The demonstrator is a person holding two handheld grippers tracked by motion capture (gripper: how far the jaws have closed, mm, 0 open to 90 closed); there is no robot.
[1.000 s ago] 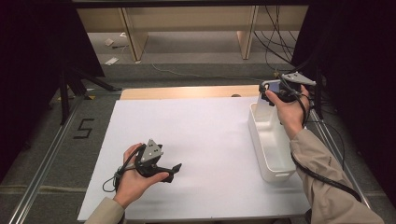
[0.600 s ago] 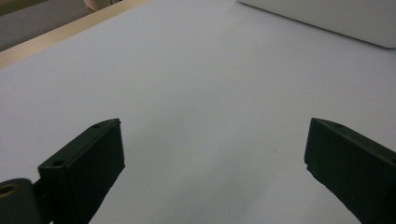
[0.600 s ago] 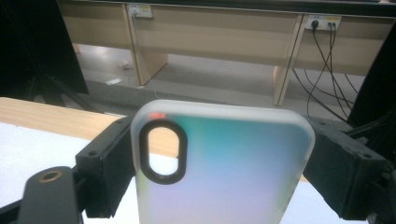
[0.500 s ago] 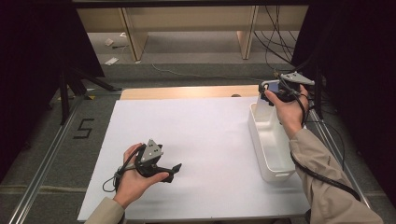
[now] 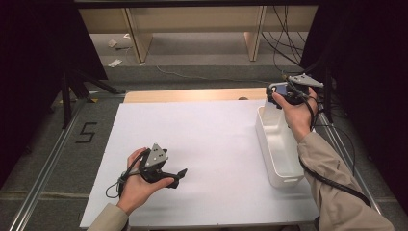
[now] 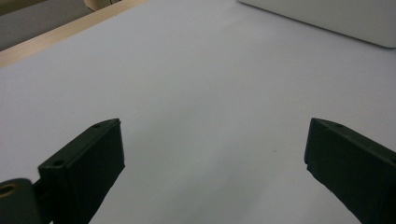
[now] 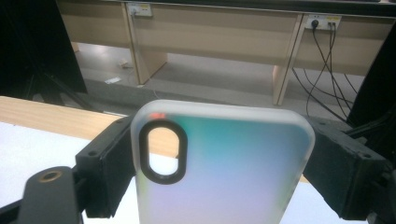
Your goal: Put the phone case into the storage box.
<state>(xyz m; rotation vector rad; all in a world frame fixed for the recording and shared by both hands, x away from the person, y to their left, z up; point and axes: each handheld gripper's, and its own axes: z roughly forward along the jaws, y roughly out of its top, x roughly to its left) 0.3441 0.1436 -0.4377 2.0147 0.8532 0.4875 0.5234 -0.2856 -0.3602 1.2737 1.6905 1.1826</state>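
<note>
Phone case (image 7: 224, 163) sits between the two black jaws of the right gripper (image 7: 224, 172), and the jaws press on its two sides. The case is see-through and milky, with soft rainbow colors and a long hole for the camera near its top left corner. In the high view the right gripper (image 5: 281, 91) holds the case (image 5: 277, 88) up in the air, above the far end of the white bin (image 5: 281, 163). The bin stands on the right part of the white table (image 5: 211, 139).

The left gripper (image 5: 178, 175) rests low over the near left part of the table, well apart from the bin. Its jaws stand wide apart with nothing between them, just bare white table (image 6: 210, 93).
</note>
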